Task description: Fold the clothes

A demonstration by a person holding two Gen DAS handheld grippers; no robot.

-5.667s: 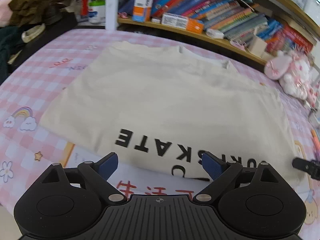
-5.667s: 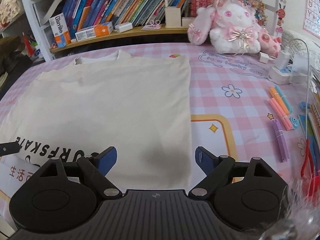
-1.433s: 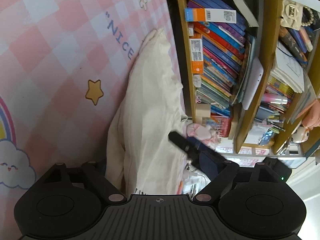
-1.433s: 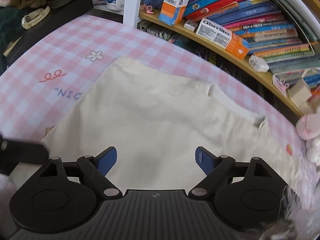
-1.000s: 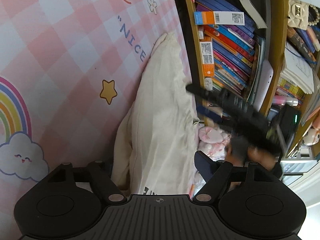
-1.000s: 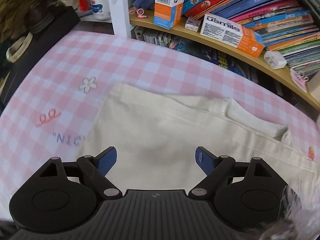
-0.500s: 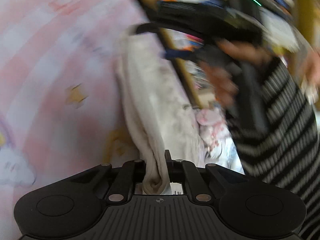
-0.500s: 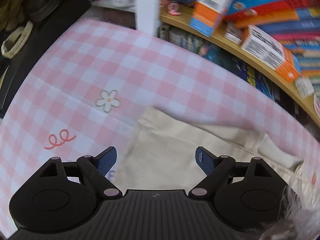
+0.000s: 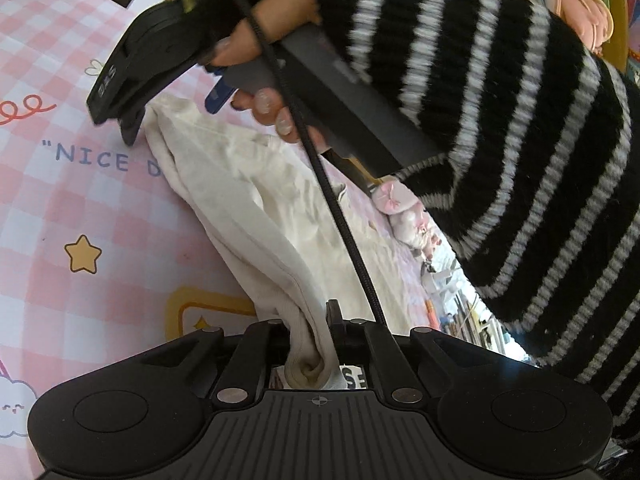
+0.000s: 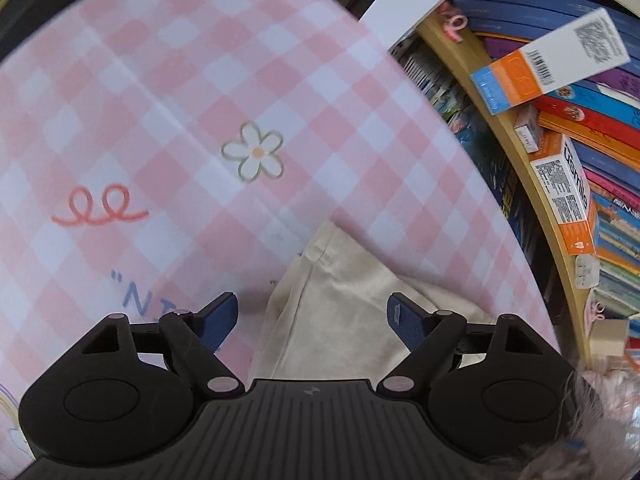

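Left tool [image 9: 310, 322]: clenched on a bunched edge of the cream T-shirt [image 9: 240, 184], the cloth squeezed between its closed jaws and rising from the pink checked tabletop [image 9: 80, 200] toward the lens. The rest of the garment lies gathered in a long ridge across the tabletop, running away toward the right tool [image 9: 132, 120], which is seen here from outside, gripped by a hand [image 9: 260, 72] in a black-and-white striped sleeve [image 9: 500, 120]; a black cable [image 9: 340, 220] trails from it.

Right tool [image 10: 312, 316]: released, jaws wide but just now narrowing, with nothing pressed between the blue pads [image 10: 218, 318]. It points steeply down over a corner of the T-shirt, whose hemmed edge lies flat on the tabletop between the jaws without touching them.

Legible writing: "NICE D" printed in blue on the tabletop [image 9: 100, 158], beside a yellow star [image 9: 83, 254] and a red curl; the letters "SE" in black on the garment fold under the left tool. On the bookshelf [image 10: 540, 220], an orange-and-white box [image 10: 568, 192] bears a partly readable brand, too blurred to spell.
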